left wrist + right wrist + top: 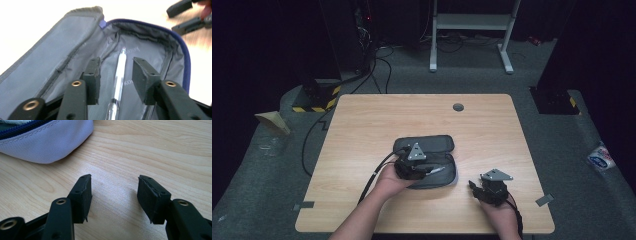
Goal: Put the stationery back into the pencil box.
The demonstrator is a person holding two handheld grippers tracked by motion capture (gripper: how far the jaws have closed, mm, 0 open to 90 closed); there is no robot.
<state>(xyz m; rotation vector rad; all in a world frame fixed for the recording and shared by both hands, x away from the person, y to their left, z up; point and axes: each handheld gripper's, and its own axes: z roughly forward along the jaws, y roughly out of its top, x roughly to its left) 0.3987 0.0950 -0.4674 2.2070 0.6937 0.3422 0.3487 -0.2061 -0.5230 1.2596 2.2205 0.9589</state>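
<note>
left fingers [116, 75] apart, pen [119, 75] lying between, untouched | pencil case [50, 67] unzipped | right fingers [113, 197] apart over table [150, 150]

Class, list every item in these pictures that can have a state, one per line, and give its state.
pencil case: unzipped, lid folded back flat on the table.
pen: lying inside the case, between the left gripper's jaws, untouched by them.
left gripper: open, jaws apart either side of the pen.
right gripper: open, empty, over bare table beside the case.
</note>
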